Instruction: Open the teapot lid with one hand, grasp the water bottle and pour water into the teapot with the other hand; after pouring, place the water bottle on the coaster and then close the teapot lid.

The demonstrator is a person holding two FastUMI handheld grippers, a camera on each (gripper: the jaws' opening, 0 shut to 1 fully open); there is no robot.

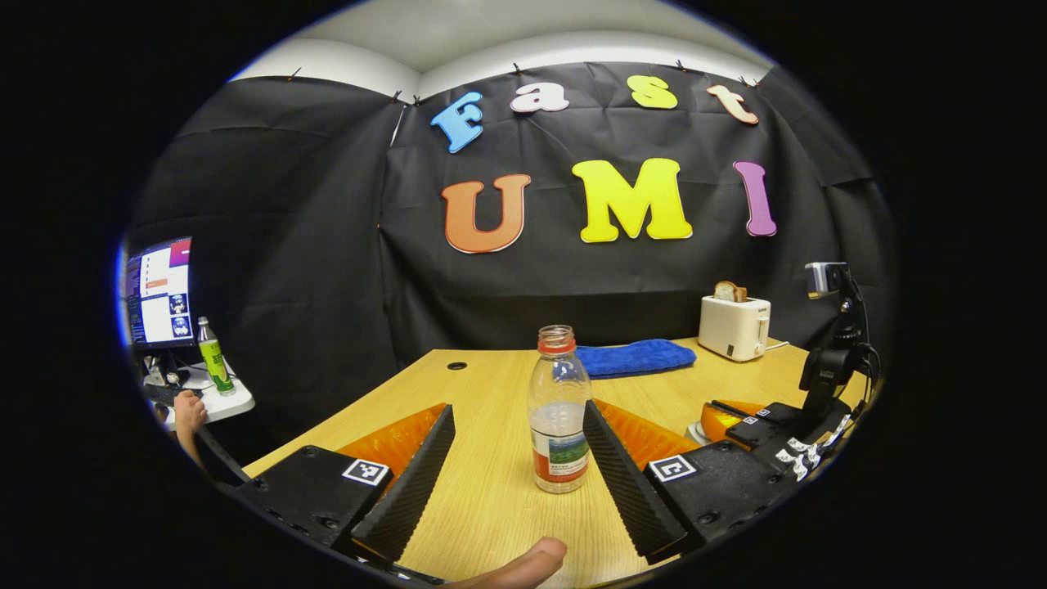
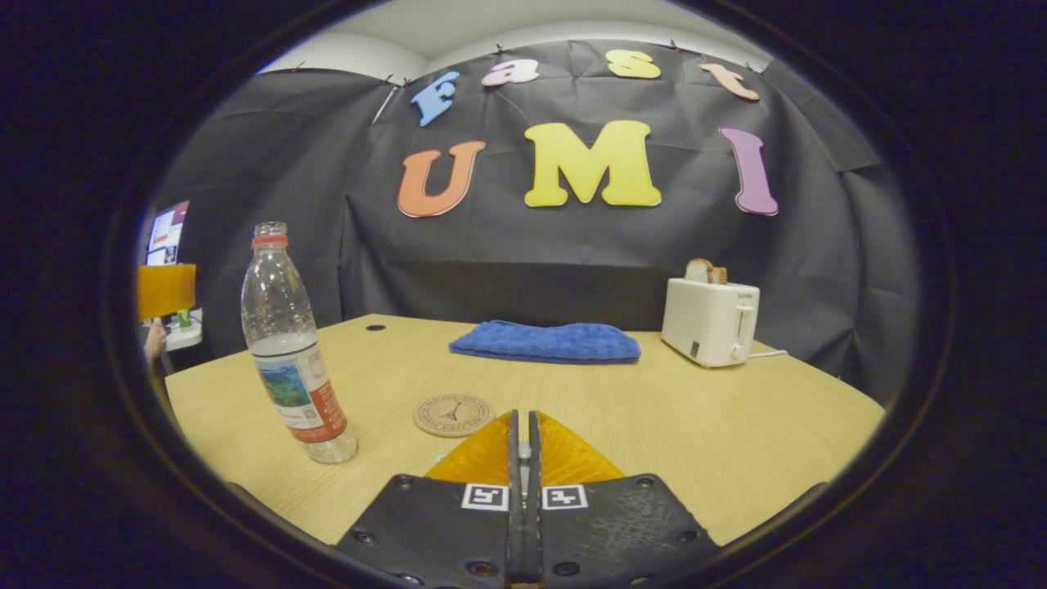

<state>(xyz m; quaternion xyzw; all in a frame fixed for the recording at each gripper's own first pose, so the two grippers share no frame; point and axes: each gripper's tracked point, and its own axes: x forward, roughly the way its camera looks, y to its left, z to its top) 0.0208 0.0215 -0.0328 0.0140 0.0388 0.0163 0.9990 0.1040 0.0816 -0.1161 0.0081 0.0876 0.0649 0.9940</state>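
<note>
A clear plastic water bottle with a red neck ring and no cap stands upright on the wooden table, partly filled. My left gripper is open and low over the table, with the bottle between its two fingers; the right finger is close to it and the left finger stands apart. In the right gripper view the same bottle stands at the left, and a round brown coaster lies just ahead of my right gripper, which is shut with nothing between its fingers. The right gripper also shows at the right of the left gripper view.
A folded blue towel lies at the back of the table, and a white toaster with bread stands at the back right. A camera on a black stand rises at the right edge. A person's fingertip shows at the bottom.
</note>
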